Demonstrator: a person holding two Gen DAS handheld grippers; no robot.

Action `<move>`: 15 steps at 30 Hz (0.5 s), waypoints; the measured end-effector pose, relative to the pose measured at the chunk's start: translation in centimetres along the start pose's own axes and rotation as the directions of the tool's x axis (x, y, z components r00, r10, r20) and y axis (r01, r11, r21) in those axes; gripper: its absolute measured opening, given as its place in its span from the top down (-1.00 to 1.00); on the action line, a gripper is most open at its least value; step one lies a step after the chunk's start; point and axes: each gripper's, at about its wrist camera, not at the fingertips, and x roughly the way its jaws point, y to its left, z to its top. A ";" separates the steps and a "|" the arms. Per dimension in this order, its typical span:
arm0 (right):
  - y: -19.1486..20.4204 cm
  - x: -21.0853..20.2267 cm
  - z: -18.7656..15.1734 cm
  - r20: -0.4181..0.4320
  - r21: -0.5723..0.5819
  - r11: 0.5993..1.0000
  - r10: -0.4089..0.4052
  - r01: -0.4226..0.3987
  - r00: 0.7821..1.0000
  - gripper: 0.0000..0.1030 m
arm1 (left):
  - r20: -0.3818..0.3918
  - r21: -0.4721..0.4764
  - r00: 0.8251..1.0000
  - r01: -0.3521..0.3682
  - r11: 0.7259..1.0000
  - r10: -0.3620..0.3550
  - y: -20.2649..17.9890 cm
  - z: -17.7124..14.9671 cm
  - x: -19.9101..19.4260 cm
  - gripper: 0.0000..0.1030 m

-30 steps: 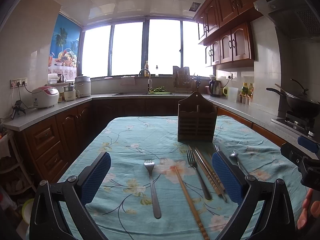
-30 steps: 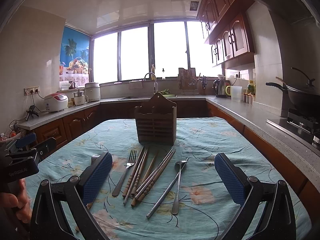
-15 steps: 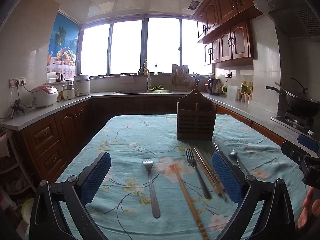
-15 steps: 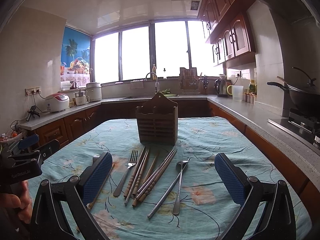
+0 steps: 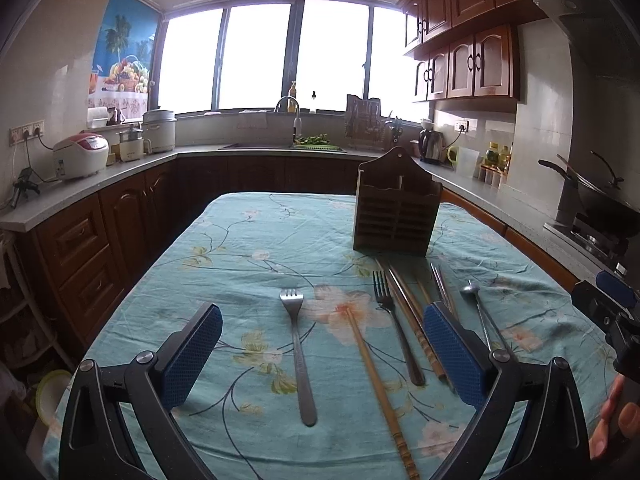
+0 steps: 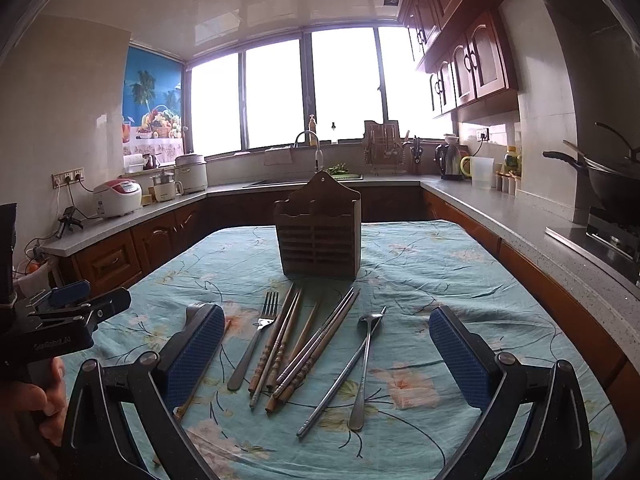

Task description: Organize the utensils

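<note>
In the left wrist view, the left gripper's right pad covers part of the chopsticks. 1 loose chopstick runs off the bottom edge. The holder's compartments cannot be seen into from either view.

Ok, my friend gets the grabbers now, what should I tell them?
Left gripper: open, empty, above the lone fork.
Right gripper: open, empty, above the chopsticks.
On the tablecloth: two forks, the second fork beside the chopsticks, and a spoon.
Wooden utensil holder: upright behind them; no utensils show in it.
Done: nothing.
Left: put everything in the holder.
</note>
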 end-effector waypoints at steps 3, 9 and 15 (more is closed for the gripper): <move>-0.3 0.7 0.2 -0.024 0.009 1.000 0.005 -0.005 1.000 -0.99 | -0.045 -0.005 0.999 -0.003 1.000 0.003 0.1 0.7 0.9 -0.89; -1.1 2.7 0.5 -0.099 0.039 0.999 0.025 -0.021 0.995 -0.97 | -0.150 -0.001 0.988 0.040 0.999 -0.040 0.0 2.0 3.2 -0.69; -2.2 4.9 0.5 -0.173 0.080 0.996 0.042 -0.029 0.984 -0.76 | -0.278 0.000 0.958 0.079 0.997 -0.076 0.5 3.3 5.9 -0.44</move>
